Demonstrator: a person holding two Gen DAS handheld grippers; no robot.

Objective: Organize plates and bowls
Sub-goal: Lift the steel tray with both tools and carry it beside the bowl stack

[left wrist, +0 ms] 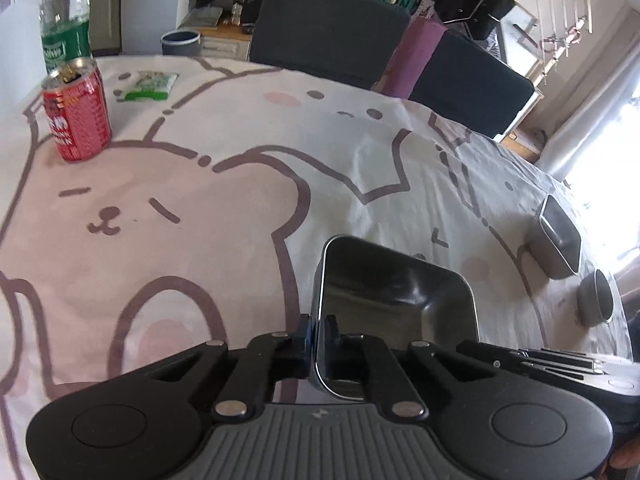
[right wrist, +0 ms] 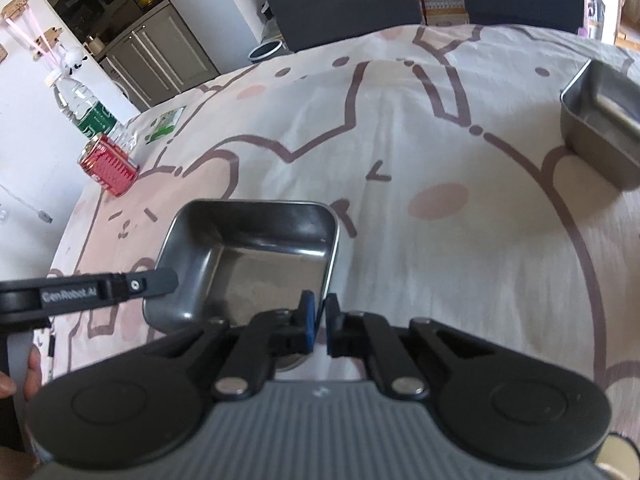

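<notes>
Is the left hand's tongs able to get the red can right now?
Probably not yet. The left tongs are already shut on the rim of a metal tray, so they're busy. The red can stands apart, with only bare tablecloth between.

**Left gripper clamps square tray rim**

Left gripper (left wrist: 319,334) pinched on near wall of square metal tray (left wrist: 394,304), on cartoon tablecloth (left wrist: 200,208). Second metal tray (left wrist: 560,240) and small round bowl (left wrist: 596,298) far right. Red can (left wrist: 78,114), green-label bottle (left wrist: 66,16) far left.

Silver square tray (right wrist: 256,248), pink bear-print tablecloth (left wrist: 200,208), red can (left wrist: 77,114), green-labelled bottle (left wrist: 66,46)
</notes>
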